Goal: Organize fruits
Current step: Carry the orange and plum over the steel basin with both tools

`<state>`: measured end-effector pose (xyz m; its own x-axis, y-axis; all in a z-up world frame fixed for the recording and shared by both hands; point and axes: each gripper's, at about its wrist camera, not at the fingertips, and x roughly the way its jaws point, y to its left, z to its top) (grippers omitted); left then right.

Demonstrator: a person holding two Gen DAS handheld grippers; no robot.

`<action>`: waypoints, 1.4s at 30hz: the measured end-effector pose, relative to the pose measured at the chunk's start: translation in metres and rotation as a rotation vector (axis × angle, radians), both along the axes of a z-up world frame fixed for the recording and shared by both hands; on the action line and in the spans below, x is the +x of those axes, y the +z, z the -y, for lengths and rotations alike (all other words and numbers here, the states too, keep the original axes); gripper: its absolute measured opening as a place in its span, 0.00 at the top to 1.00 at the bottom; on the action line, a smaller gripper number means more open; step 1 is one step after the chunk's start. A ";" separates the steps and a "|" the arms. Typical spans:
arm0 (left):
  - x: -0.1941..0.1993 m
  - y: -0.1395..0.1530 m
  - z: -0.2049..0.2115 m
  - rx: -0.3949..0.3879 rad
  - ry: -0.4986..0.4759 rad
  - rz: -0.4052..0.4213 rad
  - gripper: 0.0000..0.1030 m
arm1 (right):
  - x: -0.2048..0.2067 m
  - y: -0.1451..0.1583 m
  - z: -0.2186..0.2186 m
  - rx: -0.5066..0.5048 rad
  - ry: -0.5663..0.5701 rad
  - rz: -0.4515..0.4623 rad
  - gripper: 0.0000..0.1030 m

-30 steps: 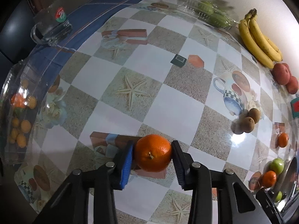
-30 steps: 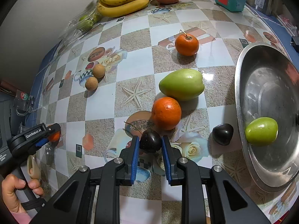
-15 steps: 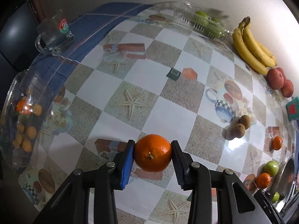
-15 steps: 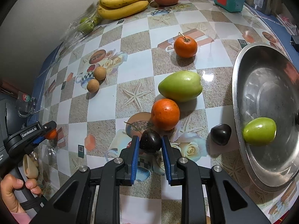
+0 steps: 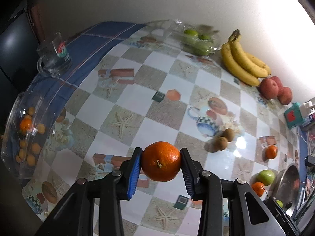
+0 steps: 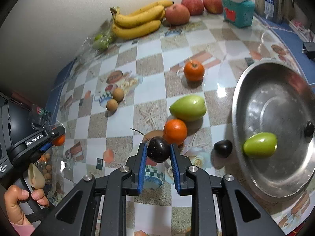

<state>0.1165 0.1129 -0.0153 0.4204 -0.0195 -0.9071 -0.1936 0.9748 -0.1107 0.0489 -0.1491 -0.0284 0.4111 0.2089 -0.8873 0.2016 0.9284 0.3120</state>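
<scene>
My left gripper (image 5: 160, 166) is shut on an orange (image 5: 161, 164) and holds it above the checkered table. My right gripper (image 6: 158, 153) is shut on a dark cherry (image 6: 158, 151) with a long stem, held above the table beside another orange (image 6: 174, 131). A steel bowl (image 6: 261, 106) at the right holds a green fruit (image 6: 259, 145). A second dark cherry (image 6: 223, 148) lies just left of the bowl. A clear tub (image 5: 13, 118) at the far left holds an orange and several small fruits.
Bananas (image 6: 137, 22), red apples (image 6: 177, 13) and a teal box (image 6: 238, 11) line the back wall. A green mango (image 6: 188, 108), a stemmed orange (image 6: 194, 71) and two brown fruits (image 6: 115, 99) lie mid-table. A glass mug (image 5: 53, 57) stands far left.
Both grippers have risen and tilted up, each keeping its fruit. The table looks farther away and more of the back wall shows.
</scene>
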 end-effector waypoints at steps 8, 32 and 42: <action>-0.003 0.012 0.036 0.026 -0.068 0.027 0.60 | -0.004 0.004 0.031 -0.002 -0.073 0.011 0.76; -0.036 0.013 0.206 0.001 -0.485 0.044 0.60 | -0.044 0.005 0.178 0.062 -0.449 0.010 0.76; -0.059 0.012 0.284 -0.046 -0.690 0.062 0.60 | -0.056 0.009 0.209 0.025 -0.530 0.022 0.76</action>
